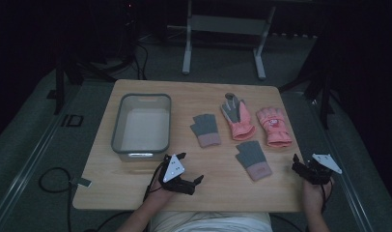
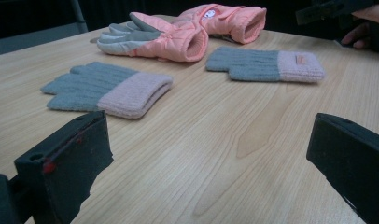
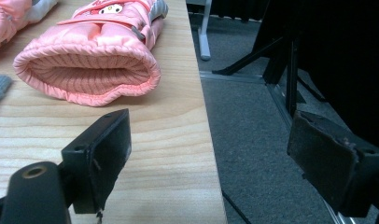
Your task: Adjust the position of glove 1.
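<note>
Pink and grey gloves lie flat right of the clear bin, likely for sorting. We hold the left gripper near the grey knit glove and the right gripper near the pink ski glove, both wide open and empty.

No words can be read — the pink glove bears a cartoon face (no lettering).

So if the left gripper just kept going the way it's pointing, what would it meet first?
Probably the nearer grey knit glove with the pink cuff. The left gripper, jaws open and empty, looks low along the bare table with that glove ahead and slightly left of centre, so it might only clip the cuff.
</note>
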Available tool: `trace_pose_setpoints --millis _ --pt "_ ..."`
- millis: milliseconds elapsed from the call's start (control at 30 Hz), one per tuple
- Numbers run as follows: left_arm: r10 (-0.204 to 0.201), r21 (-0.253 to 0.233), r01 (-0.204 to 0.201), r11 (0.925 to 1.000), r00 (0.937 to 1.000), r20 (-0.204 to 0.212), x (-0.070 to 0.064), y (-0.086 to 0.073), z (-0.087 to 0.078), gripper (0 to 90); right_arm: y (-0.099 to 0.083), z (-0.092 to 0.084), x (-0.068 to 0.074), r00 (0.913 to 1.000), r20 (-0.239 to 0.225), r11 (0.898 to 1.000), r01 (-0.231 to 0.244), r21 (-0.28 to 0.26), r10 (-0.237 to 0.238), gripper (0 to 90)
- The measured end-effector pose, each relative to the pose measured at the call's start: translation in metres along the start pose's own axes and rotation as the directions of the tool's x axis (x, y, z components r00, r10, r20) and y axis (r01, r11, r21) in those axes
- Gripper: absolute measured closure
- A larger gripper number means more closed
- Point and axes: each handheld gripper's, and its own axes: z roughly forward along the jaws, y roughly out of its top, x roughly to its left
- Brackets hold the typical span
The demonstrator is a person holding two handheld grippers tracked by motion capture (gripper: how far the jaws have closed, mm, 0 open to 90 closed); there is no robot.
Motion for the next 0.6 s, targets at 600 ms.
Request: trace_pose_setpoints --millis 600 --pt "0.023 0.024 -0.023 0.9994 0.9997 0.01 -0.002 0.001 0.001 0.0 0.015 -0.007 0.0 0.9968 -0.08 0.999 0.004 0.048 0.0 14.0"
